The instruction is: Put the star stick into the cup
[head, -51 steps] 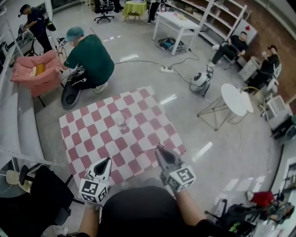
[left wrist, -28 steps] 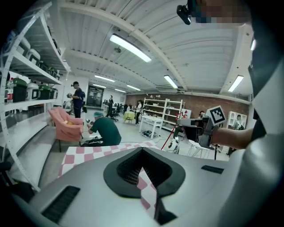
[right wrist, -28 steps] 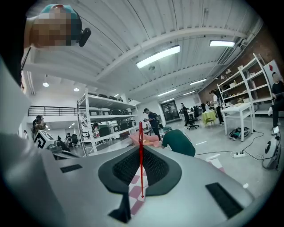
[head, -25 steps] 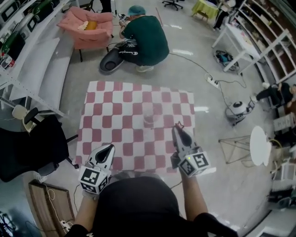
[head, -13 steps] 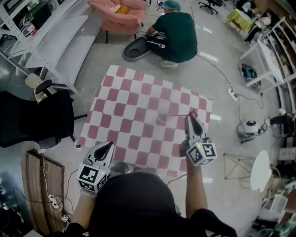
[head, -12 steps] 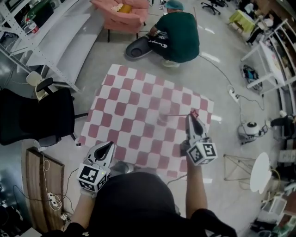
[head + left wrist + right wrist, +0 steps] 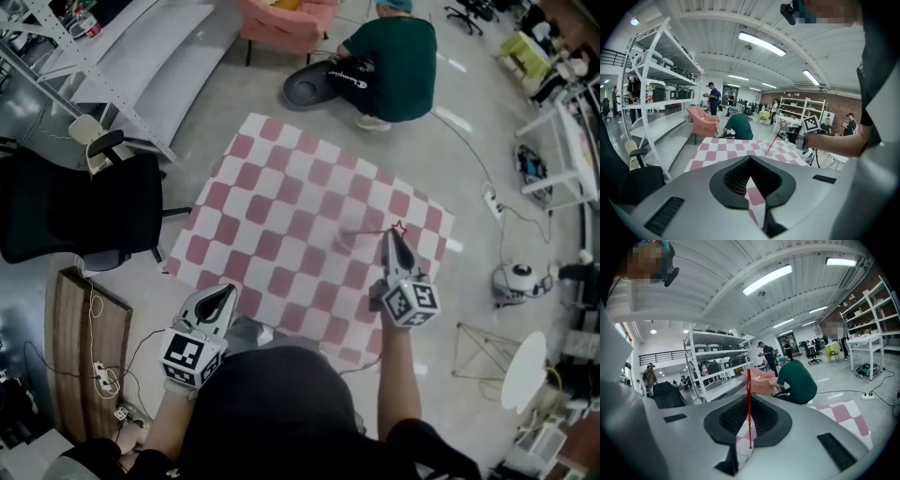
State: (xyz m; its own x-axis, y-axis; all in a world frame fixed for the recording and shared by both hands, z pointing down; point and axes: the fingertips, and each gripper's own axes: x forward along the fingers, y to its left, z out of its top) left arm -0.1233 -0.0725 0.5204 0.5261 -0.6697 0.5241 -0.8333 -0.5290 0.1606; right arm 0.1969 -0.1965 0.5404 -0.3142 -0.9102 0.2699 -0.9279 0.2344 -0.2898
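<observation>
**R gripper clamped on star stick, next to cup**

R gripper (image 7: 390,236) sits centre-right in head view, jaws clenched on the thin red star stick (image 7: 749,408). In the right gripper view the shaft runs straight up from the nip. In head view the star sits at the jaw tips and the shaft stretches left toward the clear cup (image 7: 345,242). The cup stands on the pink-and-white checked mat (image 7: 272,206), just left of the gripper. Can't tell whether the stick's far end is inside the cup. L gripper (image 7: 225,293) is lower left, at the mat's near edge, jaws pinched together w/ nothing btwn them. Beyond the mat, top of frame: crouching person (image 7: 398,52) in green top, pink armchair (image 7: 286,19). Black office chair (image 7: 75,211) at left.
</observation>
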